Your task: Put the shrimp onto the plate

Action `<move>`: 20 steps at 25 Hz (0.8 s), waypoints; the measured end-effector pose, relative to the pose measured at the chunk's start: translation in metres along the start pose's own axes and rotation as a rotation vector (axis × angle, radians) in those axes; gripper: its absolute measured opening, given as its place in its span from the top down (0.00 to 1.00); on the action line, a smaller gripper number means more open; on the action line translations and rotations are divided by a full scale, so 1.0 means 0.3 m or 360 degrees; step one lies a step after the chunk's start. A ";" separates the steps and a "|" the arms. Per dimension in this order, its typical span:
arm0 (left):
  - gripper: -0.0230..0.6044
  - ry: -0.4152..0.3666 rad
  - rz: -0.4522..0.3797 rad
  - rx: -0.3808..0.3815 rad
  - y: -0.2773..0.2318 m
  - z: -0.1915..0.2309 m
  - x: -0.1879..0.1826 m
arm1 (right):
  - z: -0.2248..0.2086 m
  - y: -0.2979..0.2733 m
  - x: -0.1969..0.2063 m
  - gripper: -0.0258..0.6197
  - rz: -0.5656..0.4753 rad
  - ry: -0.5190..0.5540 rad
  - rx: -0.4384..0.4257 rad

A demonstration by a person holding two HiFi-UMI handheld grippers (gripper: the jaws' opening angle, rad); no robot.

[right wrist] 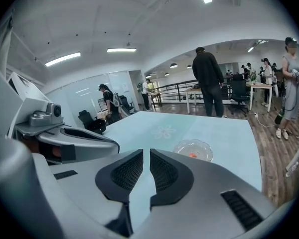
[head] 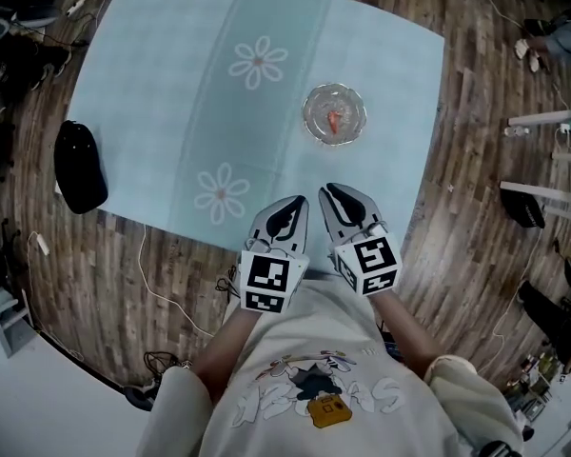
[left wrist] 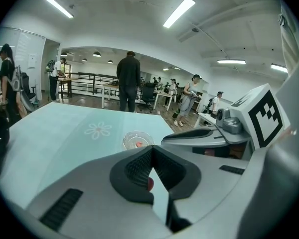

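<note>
Resting in the plate (head: 309,112), the shrimp (head: 334,120) shows as a small orange piece near the centre of the clear glass dish. Judged from that, the placing looks done.

Left gripper (head: 295,203): jaws closed, tips meeting. A small red spot sits low in the gap behind the tips; it cannot be identified. Right gripper (head: 331,193): jaws drawn to a narrow slit with nothing between them. Both hang side by side over the near edge of the table (head: 171,84), close to the person's body and well apart from the plate.

Step in hand, as judged: hold clear of the dish. To do it well, hold both grippers low and back and make no sweep toward the glass, which looks light and could slide on the cloth.

Edges and room: the plate stands right of centre, nearer the right edge than the left, with bare cloth all round it. Open cloth lies between the jaws and the plate. A black object (head: 80,166) sits at the left edge, partly overhanging, well apart from both grippers. Cables lie on the floor below the near-left corner.
</note>
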State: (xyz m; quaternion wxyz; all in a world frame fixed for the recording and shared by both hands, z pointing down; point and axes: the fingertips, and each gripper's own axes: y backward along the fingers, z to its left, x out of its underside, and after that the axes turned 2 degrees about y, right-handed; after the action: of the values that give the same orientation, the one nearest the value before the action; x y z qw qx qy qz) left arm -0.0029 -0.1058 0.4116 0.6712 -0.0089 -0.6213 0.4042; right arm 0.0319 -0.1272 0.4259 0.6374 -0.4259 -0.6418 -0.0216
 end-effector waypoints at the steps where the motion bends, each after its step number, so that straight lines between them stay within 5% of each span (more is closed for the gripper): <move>1: 0.95 -0.0003 -0.0004 0.0004 0.022 -0.009 -0.004 | 0.024 0.011 -0.006 0.87 -0.0008 -0.0004 -0.0007; 20: 0.95 -0.0047 -0.0172 0.0073 0.346 -0.007 -0.096 | 0.270 0.245 -0.143 0.88 -0.0230 0.0051 0.0191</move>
State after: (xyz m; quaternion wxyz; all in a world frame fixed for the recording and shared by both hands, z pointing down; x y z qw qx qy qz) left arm -0.0533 -0.0509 0.3339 0.6829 0.0458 -0.6213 0.3816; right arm 0.0018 -0.0565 0.3370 0.6688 -0.3390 -0.6607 -0.0357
